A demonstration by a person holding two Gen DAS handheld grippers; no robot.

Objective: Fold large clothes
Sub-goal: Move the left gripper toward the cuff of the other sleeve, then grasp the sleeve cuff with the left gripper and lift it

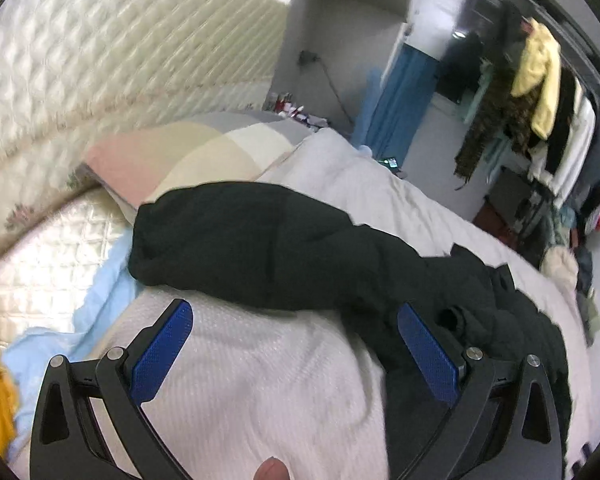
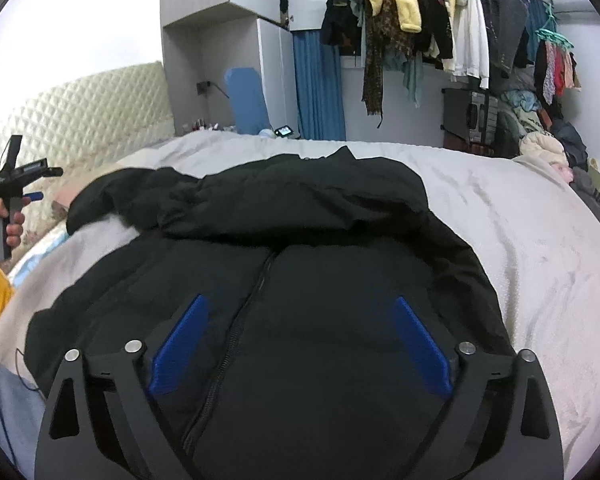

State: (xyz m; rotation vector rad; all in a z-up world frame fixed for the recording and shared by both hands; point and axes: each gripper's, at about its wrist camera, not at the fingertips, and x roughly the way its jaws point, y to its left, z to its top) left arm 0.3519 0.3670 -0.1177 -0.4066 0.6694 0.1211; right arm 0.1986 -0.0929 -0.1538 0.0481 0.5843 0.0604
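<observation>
Black jacket (image 2: 300, 280): spread zip-up on white bed cover (image 2: 520, 240), one sleeve toward ten o'clock. Right gripper (image 2: 298, 308): above it, jaws wide, empty. Left gripper (image 1: 296, 316): jaws wide, empty.

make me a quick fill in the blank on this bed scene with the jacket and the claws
1. The black jacket lies on a ____ bedspread.
2. Both claws, left and right, have their jaws ____.
3. The jacket's front closes with a ____.
4. The pads on each claw are coloured ____.

Missing words: white; open; zipper; blue
</observation>
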